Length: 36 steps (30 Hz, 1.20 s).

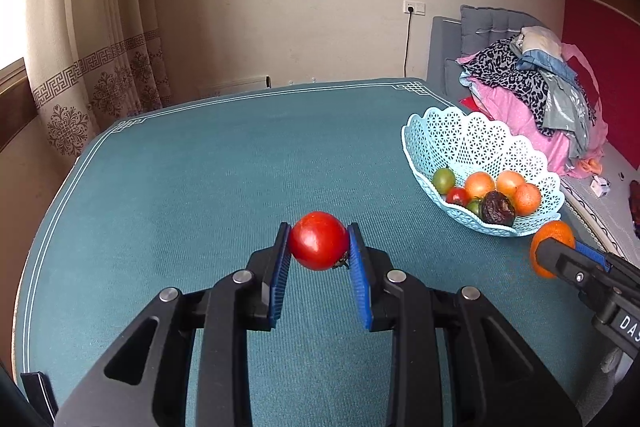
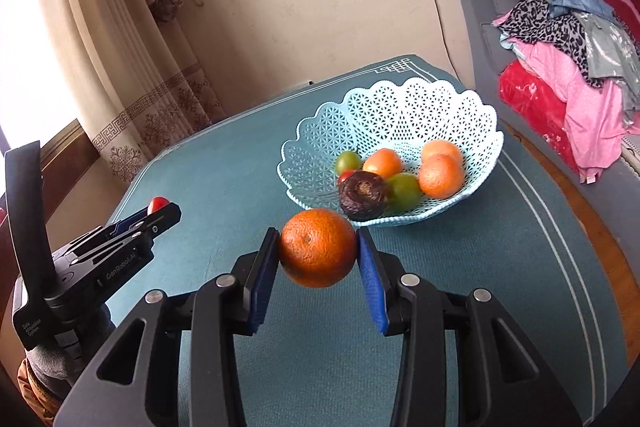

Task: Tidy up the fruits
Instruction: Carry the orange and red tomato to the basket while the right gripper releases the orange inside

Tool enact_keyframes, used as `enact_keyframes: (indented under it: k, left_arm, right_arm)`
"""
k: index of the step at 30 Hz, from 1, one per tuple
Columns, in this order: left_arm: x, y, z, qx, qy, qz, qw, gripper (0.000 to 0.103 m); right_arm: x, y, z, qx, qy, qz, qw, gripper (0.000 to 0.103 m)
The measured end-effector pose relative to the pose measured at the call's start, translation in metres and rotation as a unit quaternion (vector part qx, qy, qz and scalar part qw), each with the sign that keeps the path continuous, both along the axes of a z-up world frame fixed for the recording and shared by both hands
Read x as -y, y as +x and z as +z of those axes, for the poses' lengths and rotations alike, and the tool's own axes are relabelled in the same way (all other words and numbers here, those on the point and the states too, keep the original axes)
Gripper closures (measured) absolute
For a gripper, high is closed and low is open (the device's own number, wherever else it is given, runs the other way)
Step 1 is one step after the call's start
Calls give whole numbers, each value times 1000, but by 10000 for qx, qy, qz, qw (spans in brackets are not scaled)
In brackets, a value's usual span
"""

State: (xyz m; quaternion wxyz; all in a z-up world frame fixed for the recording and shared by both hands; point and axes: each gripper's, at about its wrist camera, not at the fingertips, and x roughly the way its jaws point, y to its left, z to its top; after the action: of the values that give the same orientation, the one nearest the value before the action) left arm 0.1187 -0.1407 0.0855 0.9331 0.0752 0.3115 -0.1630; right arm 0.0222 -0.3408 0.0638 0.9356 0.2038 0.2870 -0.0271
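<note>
My left gripper is shut on a red tomato and holds it above the teal table. My right gripper is shut on an orange, just in front of the light blue lattice basket. The basket holds several fruits: oranges, green and red tomatoes and a dark wrinkled fruit. In the left wrist view the right gripper with its orange shows at the right, next to the basket. In the right wrist view the left gripper with the tomato shows at the left.
The teal tablecloth with white border covers the table. A grey sofa with a pile of clothes stands to the right of the table. Curtains and a window are at the left; a wall socket with a cable is behind.
</note>
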Motion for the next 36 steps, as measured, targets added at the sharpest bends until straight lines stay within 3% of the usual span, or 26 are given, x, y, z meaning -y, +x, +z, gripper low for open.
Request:
enact_keyframes:
  k: [23, 36]
  left_arm:
    - [49, 11, 5, -10, 48, -392, 9992, 74]
    - [60, 18, 2, -32, 107, -419, 9991, 74]
  right_arm:
    - [53, 26, 11, 254, -177, -429, 9986, 63]
    - [68, 73, -2, -26, -355, -483, 9982, 62]
